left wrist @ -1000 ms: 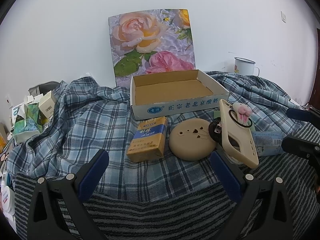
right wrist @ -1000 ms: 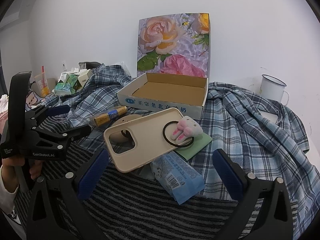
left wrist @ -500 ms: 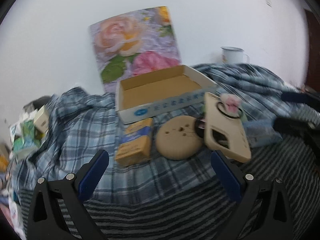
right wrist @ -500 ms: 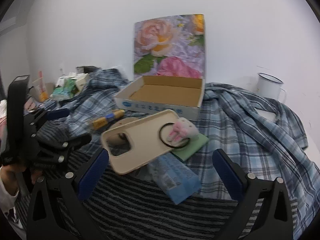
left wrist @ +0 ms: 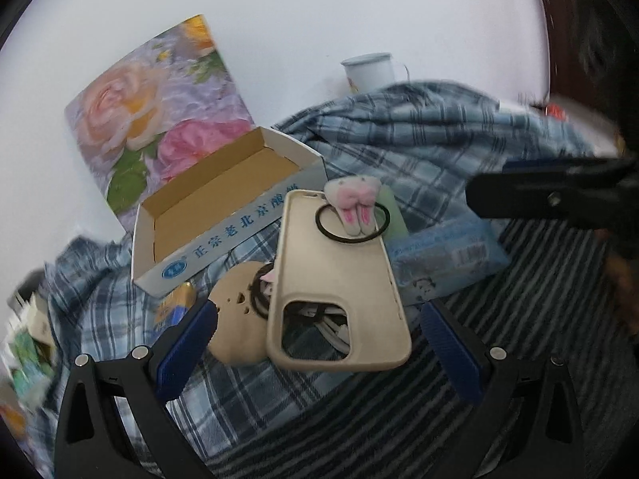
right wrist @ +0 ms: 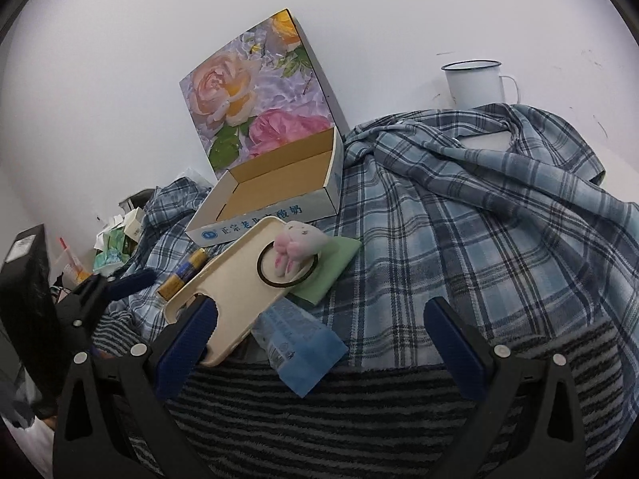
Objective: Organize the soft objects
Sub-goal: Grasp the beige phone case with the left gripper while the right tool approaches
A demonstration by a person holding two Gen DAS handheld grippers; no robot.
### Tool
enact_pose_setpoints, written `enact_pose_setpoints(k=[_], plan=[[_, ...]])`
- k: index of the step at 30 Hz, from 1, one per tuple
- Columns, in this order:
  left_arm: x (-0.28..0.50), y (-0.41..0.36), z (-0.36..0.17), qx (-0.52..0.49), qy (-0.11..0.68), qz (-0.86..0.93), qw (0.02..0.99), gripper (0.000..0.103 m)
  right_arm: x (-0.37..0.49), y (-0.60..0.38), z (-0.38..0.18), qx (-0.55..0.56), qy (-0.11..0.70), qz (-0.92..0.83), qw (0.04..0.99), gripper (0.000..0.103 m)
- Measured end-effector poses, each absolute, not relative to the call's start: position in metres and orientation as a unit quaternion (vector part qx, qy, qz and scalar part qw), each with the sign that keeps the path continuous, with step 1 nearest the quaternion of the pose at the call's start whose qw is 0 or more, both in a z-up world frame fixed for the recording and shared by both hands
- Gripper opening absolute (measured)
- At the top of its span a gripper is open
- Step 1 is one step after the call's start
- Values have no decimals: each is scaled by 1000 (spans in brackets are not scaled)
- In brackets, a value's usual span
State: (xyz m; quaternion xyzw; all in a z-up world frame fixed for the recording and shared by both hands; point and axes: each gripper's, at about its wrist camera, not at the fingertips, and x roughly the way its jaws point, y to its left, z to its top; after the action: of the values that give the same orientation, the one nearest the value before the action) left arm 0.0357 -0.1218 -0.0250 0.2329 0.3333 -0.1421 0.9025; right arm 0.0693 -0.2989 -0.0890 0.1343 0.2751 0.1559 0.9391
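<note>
A beige phone case [left wrist: 339,279] [right wrist: 235,279] lies on the cloth with a black hair tie and pink plush bunny [left wrist: 353,201] [right wrist: 293,249] on it. A round beige pad [left wrist: 239,319] lies left of it, a blue tissue pack [left wrist: 443,255] [right wrist: 303,347] right of it, a green pad [right wrist: 331,267] beneath. An open cardboard box [left wrist: 191,215] [right wrist: 275,187] stands behind. My left gripper [left wrist: 319,343] is open, its fingers either side of the case's near end. My right gripper [right wrist: 319,339] is open and empty, just right of the case; it shows in the left wrist view [left wrist: 551,199].
A plaid shirt [right wrist: 479,239] covers the surface, with a striped cloth [right wrist: 359,411] in front. A yellow packet [left wrist: 173,311] [right wrist: 183,275] lies left of the pad. A white enamel mug [right wrist: 477,80] stands at the back right. Small boxes and clutter [right wrist: 116,239] sit at far left.
Both grippers have moved closer to the phone case and tilted. The left gripper now straddles the case's near end. Nothing has been taken hold of.
</note>
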Motion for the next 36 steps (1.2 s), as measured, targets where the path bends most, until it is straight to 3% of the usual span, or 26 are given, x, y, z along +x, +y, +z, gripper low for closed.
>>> enact_pose_setpoints(k=[12, 18, 21, 36], plan=[[59, -141, -45, 289, 347, -121, 884, 102, 70, -302, -91, 142, 282, 160, 935, 103], [61, -139, -49, 283, 354, -131, 882, 91, 70, -301, -91, 143, 286, 160, 934, 103], [60, -138, -49, 281, 350, -129, 885, 76, 70, -300, -92, 143, 289, 160, 933, 103], [46, -114, -24, 209, 324, -145, 911, 75, 77, -298, -95, 142, 306, 159, 928, 103]])
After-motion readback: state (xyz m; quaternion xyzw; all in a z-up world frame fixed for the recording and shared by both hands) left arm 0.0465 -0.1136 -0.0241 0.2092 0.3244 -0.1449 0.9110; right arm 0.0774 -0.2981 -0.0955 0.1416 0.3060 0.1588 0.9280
